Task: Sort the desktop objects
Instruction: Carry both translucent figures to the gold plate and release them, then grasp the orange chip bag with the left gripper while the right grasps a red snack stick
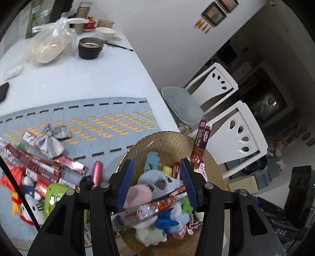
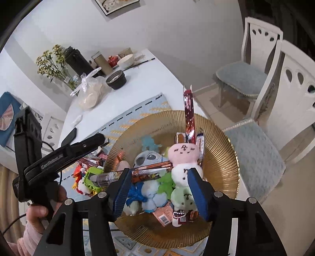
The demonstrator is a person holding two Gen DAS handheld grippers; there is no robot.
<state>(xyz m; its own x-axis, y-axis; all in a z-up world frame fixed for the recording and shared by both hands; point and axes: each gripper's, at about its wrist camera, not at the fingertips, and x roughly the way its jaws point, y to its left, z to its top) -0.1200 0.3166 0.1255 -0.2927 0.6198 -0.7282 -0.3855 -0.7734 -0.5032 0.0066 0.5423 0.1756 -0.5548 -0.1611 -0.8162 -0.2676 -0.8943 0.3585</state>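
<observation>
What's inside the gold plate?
Gold plate holds plush toys, including a pink rabbit and a blue plush, plus snack packets. Anything beneath the pile is covered.

Pretty sure I'm working in somebody's home, dining room by the look of it. White bench (image 1: 82,78) with a bowl (image 1: 105,32), paper cups (image 1: 105,23) and a red teapot (image 1: 90,23) at the far end, two white dining chairs (image 2: 287,82) with blue seat cushions (image 2: 242,78), framed pictures (image 1: 213,14) on the wall, dried flowers (image 2: 52,65) in a vase. Old TV (image 1: 269,106) in the next room.
</observation>
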